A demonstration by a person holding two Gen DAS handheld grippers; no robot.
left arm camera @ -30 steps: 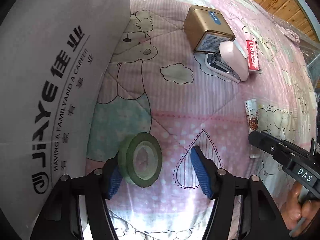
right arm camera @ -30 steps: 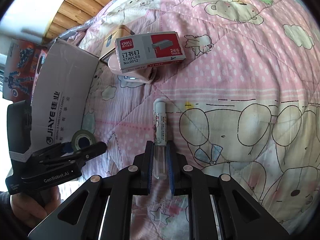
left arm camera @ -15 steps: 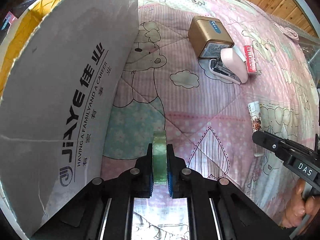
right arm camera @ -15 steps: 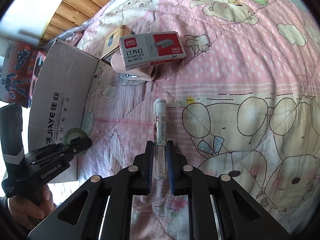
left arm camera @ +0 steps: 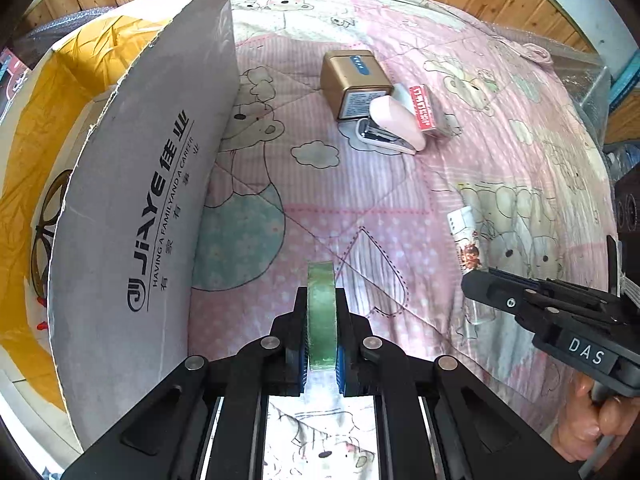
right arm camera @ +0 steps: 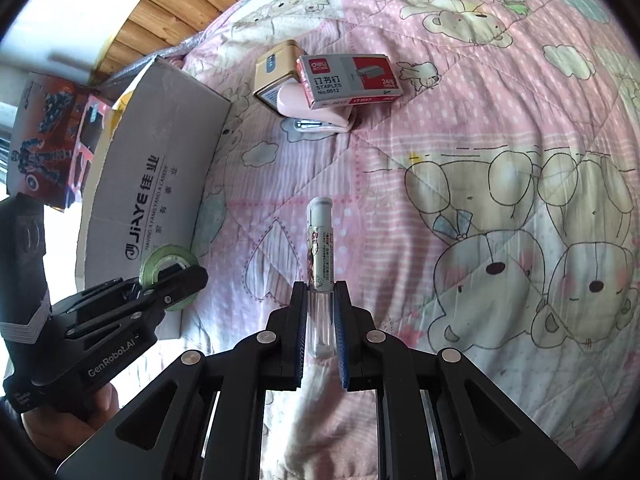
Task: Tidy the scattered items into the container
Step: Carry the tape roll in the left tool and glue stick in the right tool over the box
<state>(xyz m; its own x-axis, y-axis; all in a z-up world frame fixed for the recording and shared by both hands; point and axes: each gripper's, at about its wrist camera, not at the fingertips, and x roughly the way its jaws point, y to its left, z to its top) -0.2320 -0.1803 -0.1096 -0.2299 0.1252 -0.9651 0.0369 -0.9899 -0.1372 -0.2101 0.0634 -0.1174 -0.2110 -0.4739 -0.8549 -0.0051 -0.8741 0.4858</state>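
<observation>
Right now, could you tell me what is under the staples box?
The staples box rests on the pink stapler, beside the gold tin. Whether it touches the quilt is hidden.

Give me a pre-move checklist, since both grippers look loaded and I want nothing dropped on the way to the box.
1. Left gripper shut on green tape roll: ok.
2. Right gripper shut on glue stick: ok, though held only by its clear end.
3. Cardboard box open on top: ok, yellow lining visible.
4. Room inside the box: cannot tell, its floor is hidden.
5. Path clear of the stapler, staples box and gold tin: ok, they lie farther away.
</observation>
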